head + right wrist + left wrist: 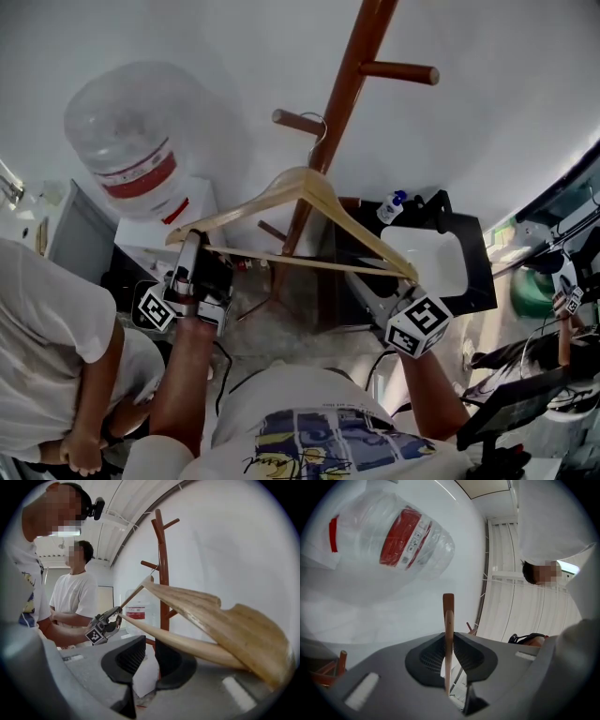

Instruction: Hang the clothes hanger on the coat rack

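The left hand-held gripper (pixel 449 641) is clamped on one tip of the wooden hanger (pixel 309 187), at the hanger's 9 o'clock end in the head view. The right hand-held gripper (pixel 150 651) stands open with nothing between its jaws; the hanger's 4 o'clock end lies across the outside of one jaw. The hanger's wire hook (pixel 321 131) is right by a peg (pixel 295 121) of the coat rack (pixel 349 70), at 12 o'clock; whether they touch is unclear.
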Motion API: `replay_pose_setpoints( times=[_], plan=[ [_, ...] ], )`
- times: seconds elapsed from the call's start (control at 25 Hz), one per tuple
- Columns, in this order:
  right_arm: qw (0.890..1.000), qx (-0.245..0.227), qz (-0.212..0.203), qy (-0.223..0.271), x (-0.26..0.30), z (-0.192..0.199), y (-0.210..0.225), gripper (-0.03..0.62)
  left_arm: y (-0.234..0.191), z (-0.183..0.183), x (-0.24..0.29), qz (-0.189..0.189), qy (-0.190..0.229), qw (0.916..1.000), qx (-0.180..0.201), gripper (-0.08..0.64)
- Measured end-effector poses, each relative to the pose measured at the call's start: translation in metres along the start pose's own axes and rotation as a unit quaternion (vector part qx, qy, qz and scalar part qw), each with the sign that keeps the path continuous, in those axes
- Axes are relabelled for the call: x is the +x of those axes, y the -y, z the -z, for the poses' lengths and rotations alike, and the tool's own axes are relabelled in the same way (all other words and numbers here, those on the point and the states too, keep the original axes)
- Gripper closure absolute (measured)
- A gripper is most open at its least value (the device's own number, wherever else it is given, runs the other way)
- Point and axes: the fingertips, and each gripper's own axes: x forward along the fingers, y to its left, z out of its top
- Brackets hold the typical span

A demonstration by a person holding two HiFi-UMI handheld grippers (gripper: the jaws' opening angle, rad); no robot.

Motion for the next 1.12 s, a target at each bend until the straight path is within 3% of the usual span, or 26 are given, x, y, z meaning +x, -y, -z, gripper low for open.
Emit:
replay_pose_setpoints(
  times=[0.52,1.12],
  plan=[
    [1.0,0.015,0.022,-0.011,-0.013,0.018,0.003,0.529,-0.029,0.0,-0.004,0.007,-0.003,1.0,0.005,0.488],
    [0.999,0.02,0.029,-0.014,-0.03,0.03,0.002,0.529,-0.066,0.0,-0.031,-0.075,-0.014,0.996,0.045,0.479]
  ],
)
